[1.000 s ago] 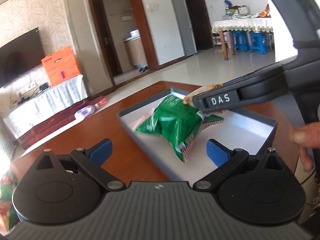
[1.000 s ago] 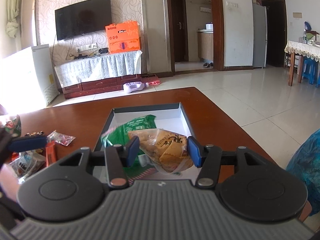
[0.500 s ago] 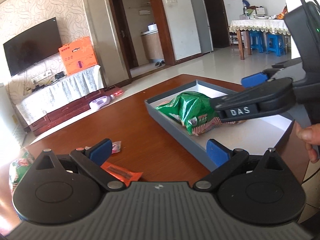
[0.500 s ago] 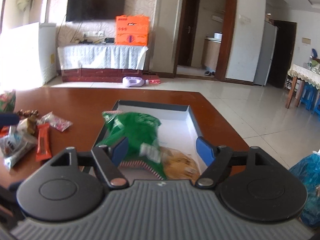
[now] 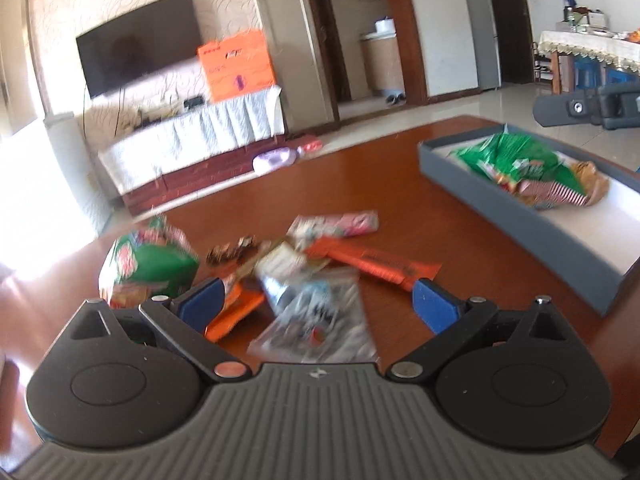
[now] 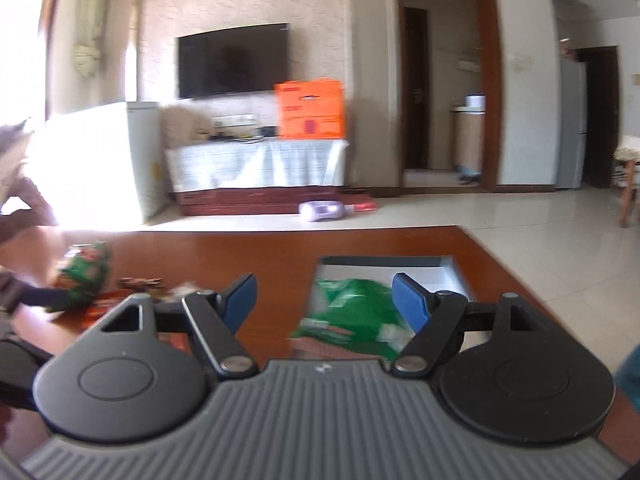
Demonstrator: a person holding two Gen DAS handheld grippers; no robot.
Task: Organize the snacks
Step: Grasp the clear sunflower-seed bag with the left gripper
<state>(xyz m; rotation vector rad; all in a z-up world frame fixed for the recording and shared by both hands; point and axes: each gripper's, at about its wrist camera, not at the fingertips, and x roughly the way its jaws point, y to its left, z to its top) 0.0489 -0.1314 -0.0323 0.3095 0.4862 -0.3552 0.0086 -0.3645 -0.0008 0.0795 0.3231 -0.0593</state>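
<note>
I am between picks: two packets already lie in the grey tray (image 5: 496,196), a green bag (image 5: 516,156) with a tan biscuit pack (image 5: 592,184) tucked against it, and the rest of the snacks sit in a loose heap on the table (image 5: 400,184), well apart from the tray. My left gripper (image 5: 316,302) hangs over that heap with its jaws wide and nothing pinched between them; a clear crinkly packet (image 5: 320,320) lies right under the gap, an orange bar (image 5: 376,262) just beyond it, and a second green bag (image 5: 148,264) off to the side. My right gripper (image 6: 324,300) sits over the near end of the tray (image 6: 452,272), jaws spread wide and empty, with the green bag (image 6: 352,312) below them. I judge the next move is a pick from the heap with the left: drop onto one packet only, square the pads across it, and close without dragging its neighbours. The blur makes the exact overlaps in the heap hard to read.
</note>
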